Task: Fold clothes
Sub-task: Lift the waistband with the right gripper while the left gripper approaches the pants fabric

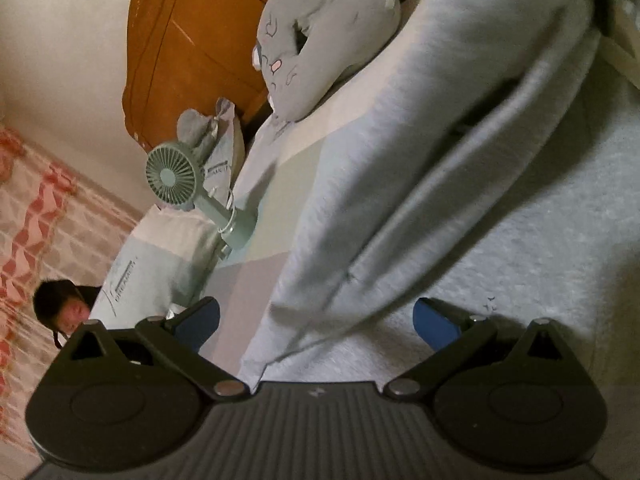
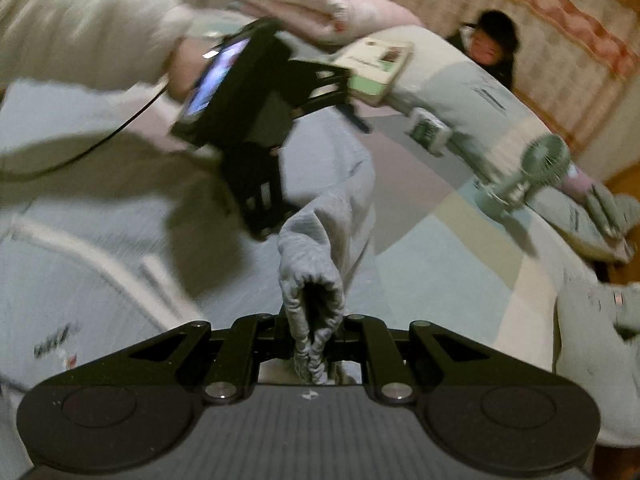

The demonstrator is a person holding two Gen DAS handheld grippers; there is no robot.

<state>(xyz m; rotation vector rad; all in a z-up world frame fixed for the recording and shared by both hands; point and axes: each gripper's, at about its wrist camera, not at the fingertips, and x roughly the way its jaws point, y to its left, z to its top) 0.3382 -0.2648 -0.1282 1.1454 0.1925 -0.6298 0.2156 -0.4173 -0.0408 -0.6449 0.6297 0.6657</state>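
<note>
The right gripper (image 2: 314, 344) has its fingers clamped on the gathered cuff of the grey sweatshirt (image 2: 320, 216) trailing ahead across the bed (image 2: 440, 248), while the left gripper (image 1: 316, 320), fingers apart, holds nothing, so a tug could drag the cloth crooked.

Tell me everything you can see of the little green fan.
The fan is pale green, plastic by its look, with a round slatted grille, a short neck and a base. It stands on the bed beside the pillow, its grille facing away from the headboard. Whether it is running cannot be told.
</note>
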